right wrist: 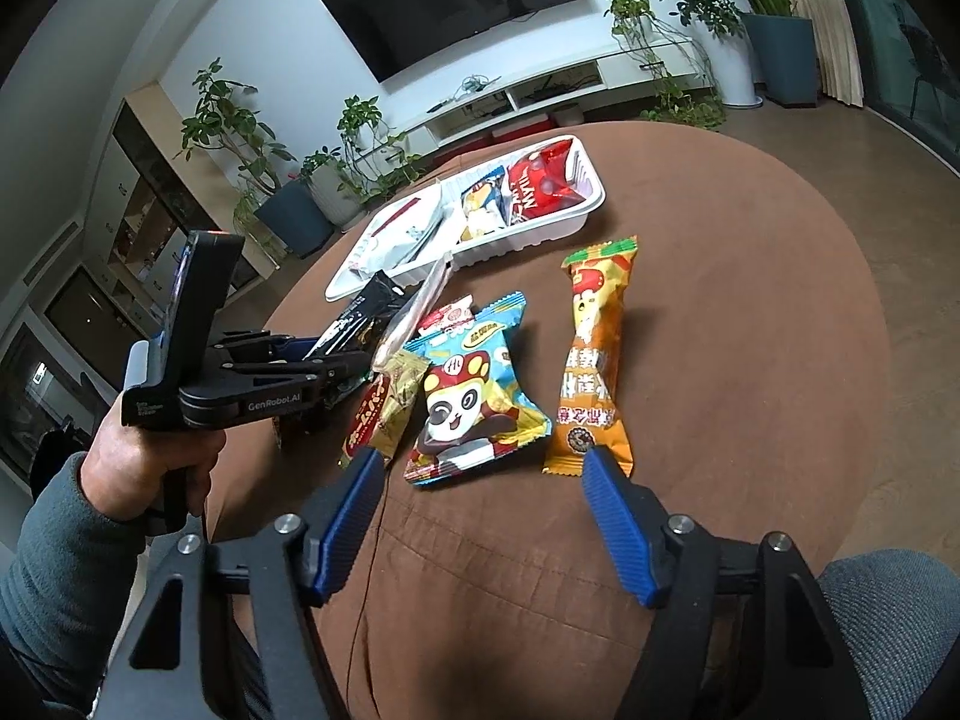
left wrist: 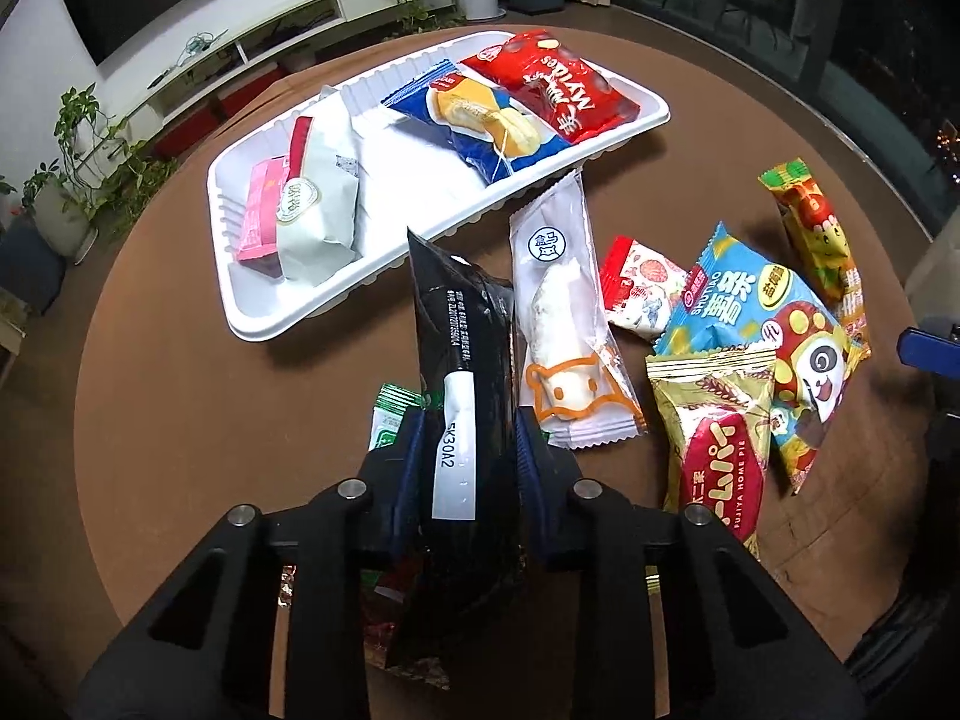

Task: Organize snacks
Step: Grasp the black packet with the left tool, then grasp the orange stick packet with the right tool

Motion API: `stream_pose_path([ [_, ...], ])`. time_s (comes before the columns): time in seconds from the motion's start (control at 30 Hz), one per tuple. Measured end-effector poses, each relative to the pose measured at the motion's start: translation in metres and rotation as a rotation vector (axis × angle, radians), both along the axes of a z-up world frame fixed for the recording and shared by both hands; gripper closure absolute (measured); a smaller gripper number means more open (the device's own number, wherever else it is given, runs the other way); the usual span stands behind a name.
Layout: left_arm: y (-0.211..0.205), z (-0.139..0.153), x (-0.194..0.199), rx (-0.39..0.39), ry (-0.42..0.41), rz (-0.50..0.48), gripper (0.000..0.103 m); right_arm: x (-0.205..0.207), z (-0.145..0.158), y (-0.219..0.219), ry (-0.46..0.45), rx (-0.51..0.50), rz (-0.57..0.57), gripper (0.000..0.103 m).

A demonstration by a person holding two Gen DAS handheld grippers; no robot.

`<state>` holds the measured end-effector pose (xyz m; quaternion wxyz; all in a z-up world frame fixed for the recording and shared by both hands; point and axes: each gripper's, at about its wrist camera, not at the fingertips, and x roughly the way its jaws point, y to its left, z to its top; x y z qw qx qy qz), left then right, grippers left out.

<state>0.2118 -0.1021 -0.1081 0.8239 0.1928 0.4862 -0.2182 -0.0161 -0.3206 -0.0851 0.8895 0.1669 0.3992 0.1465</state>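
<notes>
My left gripper (left wrist: 471, 438) is shut on a black snack packet (left wrist: 462, 312), its blue pads pressing both sides; the packet's far end points at the white tray (left wrist: 252, 330). From the right wrist view, the left gripper (right wrist: 336, 366) holds that black packet (right wrist: 366, 300) just in front of the tray (right wrist: 540, 234). In the tray lie a red packet (left wrist: 552, 84), a blue one (left wrist: 480, 120), a white one (left wrist: 318, 204) and a pink one (left wrist: 261, 222). My right gripper (right wrist: 480, 462) is open above the near edge of a blue panda packet (right wrist: 474, 390), gripping nothing.
Loose on the round brown table (right wrist: 750, 390): a clear white packet (left wrist: 558, 312), a small red-white packet (left wrist: 639, 288), a gold pie packet (left wrist: 714, 432), an orange packet (right wrist: 594, 360) and a green packet (left wrist: 390, 414). A hand (right wrist: 144, 456) holds the left gripper. Plants and a TV stand lie beyond.
</notes>
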Motion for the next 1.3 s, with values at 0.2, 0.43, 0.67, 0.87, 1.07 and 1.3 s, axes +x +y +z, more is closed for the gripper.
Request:
stream_pose_path([
  [0.2, 0.007, 0.005, -0.002, -0.041, -0.018, 0.013, 0.079, 0.000, 0.001, -0.002, -0.001, 0.001, -0.010, 0.034],
  [0.43, 0.015, 0.016, -0.004, -0.117, -0.019, 0.035, 0.080, 0.000, 0.004, -0.002, -0.003, -0.002, -0.021, 0.035],
  [0.67, 0.027, 0.028, -0.015, -0.216, -0.018, 0.066, 0.080, 0.012, 0.010, -0.007, -0.005, -0.036, -0.043, 0.035],
  [0.87, 0.035, 0.042, -0.024, -0.322, -0.014, 0.085, 0.080, 0.034, 0.008, -0.007, 0.032, -0.082, -0.062, 0.035],
  [1.07, 0.043, 0.051, -0.037, -0.435, -0.008, 0.117, 0.080, 0.061, -0.002, -0.009, 0.092, -0.128, -0.079, 0.038],
  [1.3, 0.053, 0.045, -0.054, -0.523, 0.022, 0.144, 0.080, 0.080, -0.014, -0.007, 0.130, -0.178, -0.072, 0.047],
])
